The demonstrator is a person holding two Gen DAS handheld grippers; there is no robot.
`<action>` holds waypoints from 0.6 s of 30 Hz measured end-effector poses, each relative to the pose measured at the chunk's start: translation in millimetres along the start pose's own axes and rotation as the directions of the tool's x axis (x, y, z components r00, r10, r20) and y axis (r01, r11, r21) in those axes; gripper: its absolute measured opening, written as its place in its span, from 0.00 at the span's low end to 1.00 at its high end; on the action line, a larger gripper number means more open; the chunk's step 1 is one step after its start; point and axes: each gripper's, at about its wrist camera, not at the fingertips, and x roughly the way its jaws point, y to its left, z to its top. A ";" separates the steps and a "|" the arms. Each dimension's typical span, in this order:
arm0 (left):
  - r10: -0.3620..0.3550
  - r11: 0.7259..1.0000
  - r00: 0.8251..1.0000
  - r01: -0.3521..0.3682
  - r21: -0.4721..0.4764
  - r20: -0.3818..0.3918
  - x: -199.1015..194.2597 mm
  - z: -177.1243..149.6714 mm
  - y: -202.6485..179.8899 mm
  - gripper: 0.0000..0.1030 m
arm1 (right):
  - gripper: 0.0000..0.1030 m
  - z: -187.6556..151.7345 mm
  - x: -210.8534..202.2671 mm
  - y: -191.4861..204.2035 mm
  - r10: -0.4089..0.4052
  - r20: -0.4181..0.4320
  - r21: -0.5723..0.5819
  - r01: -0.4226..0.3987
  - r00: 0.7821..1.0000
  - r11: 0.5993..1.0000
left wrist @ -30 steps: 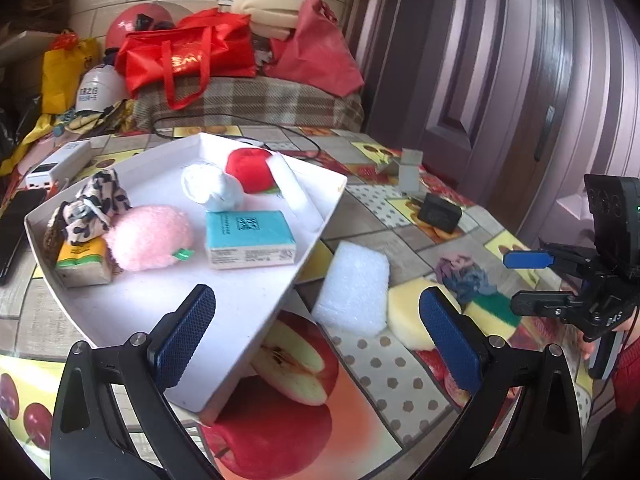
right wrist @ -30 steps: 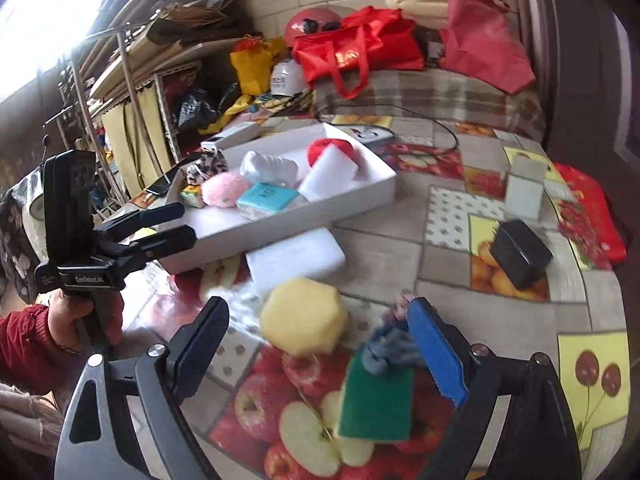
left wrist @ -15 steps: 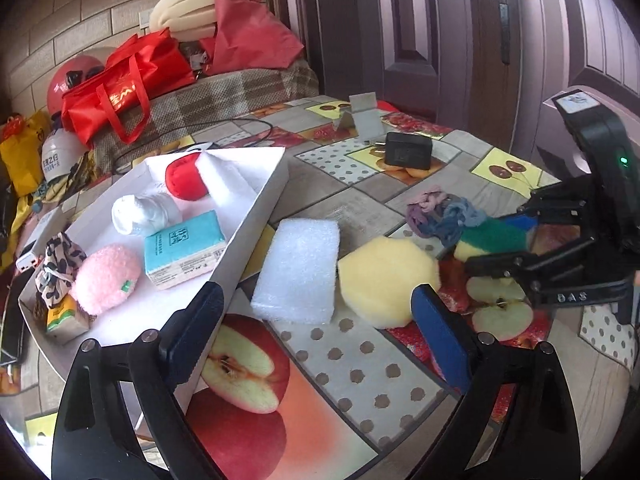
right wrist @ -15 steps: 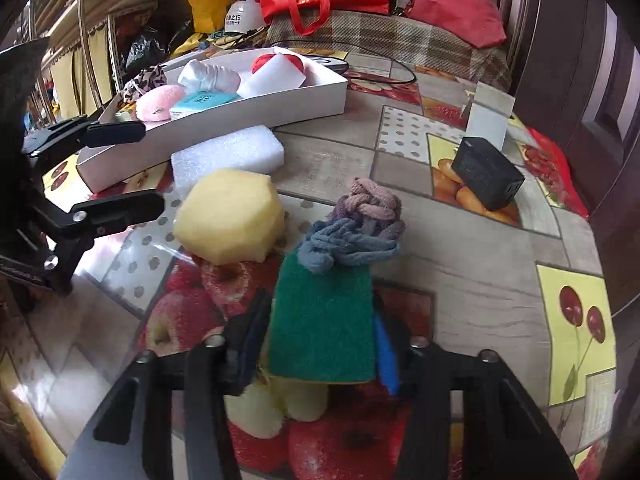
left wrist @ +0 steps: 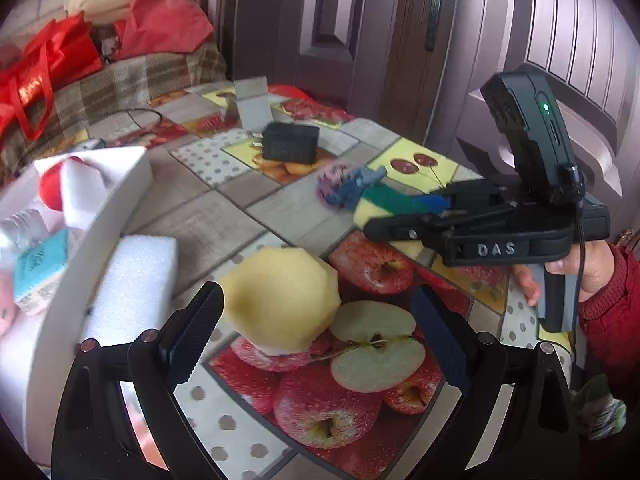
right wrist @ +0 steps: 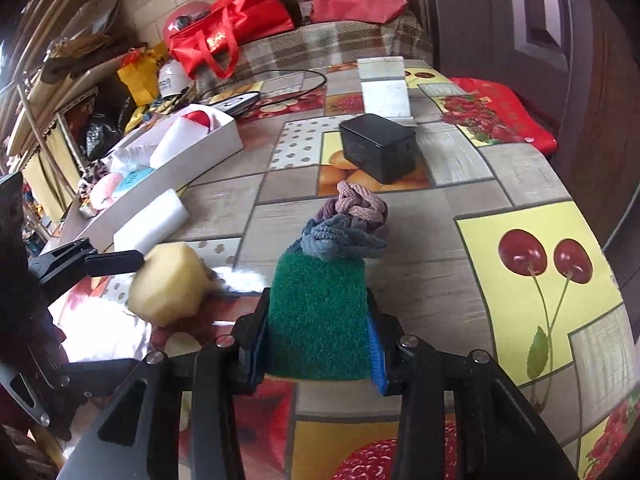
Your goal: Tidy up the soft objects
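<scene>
In the left wrist view my left claw (left wrist: 316, 336) stands wide apart and holds nothing; the yellow sponge (left wrist: 280, 300) lies on the table (left wrist: 248, 200) between its fingers, nearer the left one, with no pad pressing it. Left of it the white foam block (left wrist: 132, 280) lies against the outer wall of the white tray (left wrist: 80, 248). Inside the tray I see a red ball (left wrist: 50, 192) under a white slab, a teal box (left wrist: 38, 272) and part of a bottle, all blurred. This view alone shows my right hand (left wrist: 576, 268) on its handle, and my right claw (left wrist: 432, 210) from the side, clenched on the scrubber (left wrist: 386, 200), whose yellow underside shows here. The hair ties (left wrist: 344, 188) lie at the scrubber's far tip, and a black charger (left wrist: 290, 146) sits beyond them.

In the right wrist view the right claw (right wrist: 318, 344) grips the scrubber (right wrist: 318, 320) by its two long edges, green face up. Its long axis runs away from me, pointing at the hair ties (right wrist: 352, 220), which overlap its far end. The charger (right wrist: 378, 146) stands further on. The tray (right wrist: 180, 168) shows more here: a pink ball (right wrist: 106, 194) and a leopard scrunchie (right wrist: 90, 176) at its near end. One left claw finger (right wrist: 114, 260) touches the sponge (right wrist: 172, 280).
</scene>
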 end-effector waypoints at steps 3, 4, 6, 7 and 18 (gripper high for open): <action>0.205 0.978 0.975 -0.207 0.009 0.081 -20.3 -0.3 18.6 0.93 | 0.39 -5.0 -5.1 15.3 0.105 -0.006 -0.035 -0.105 0.994 0.994; 0.245 0.969 0.967 -0.245 -0.004 0.075 -21.5 0.9 27.9 0.93 | 0.39 -5.7 -7.3 20.8 0.117 -0.003 -0.055 -0.117 0.993 0.992; 0.273 0.961 0.961 -0.271 -0.059 0.035 -18.5 2.3 49.3 0.93 | 0.39 -6.1 -9.5 28.0 0.103 0.012 -0.086 -0.101 0.995 0.991; 0.277 0.958 0.961 -0.275 -0.084 0.014 -15.9 1.5 57.6 0.93 | 0.39 -5.6 -7.8 27.8 0.109 0.009 -0.078 -0.108 0.994 0.991; 0.011 0.996 0.996 -0.019 -0.089 -0.087 6.1 -3.3 40.8 0.93 | 0.39 -3.4 -3.5 -6.2 0.128 0.033 0.111 -0.131 0.991 0.985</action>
